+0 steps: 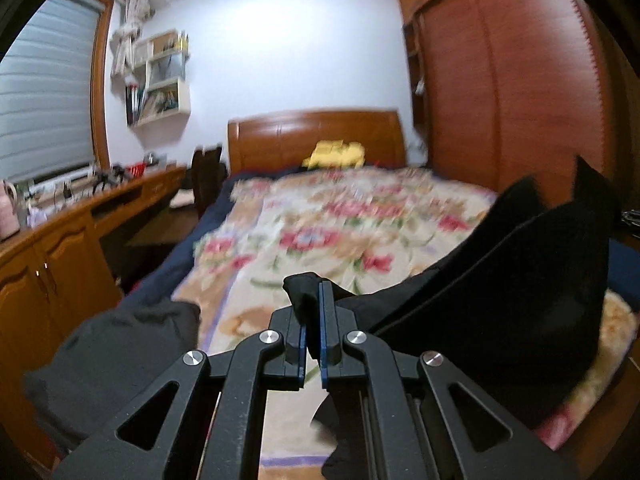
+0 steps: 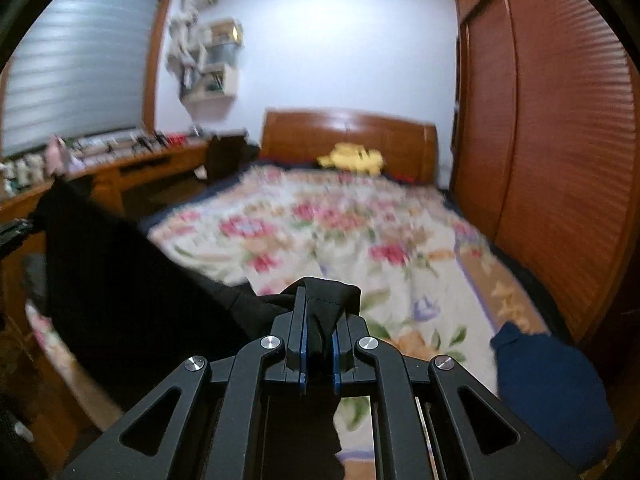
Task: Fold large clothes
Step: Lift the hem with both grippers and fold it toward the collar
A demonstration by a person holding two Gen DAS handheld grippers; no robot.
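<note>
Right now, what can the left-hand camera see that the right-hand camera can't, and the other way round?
Only the left wrist view shows the grey garment heaped at the bed's near left corner. Only the right wrist view shows the dark blue garment at the near right. Both show the floral blanket on the bed, the yellow toy by the headboard, and a gripper clamped on the black garment.
</note>
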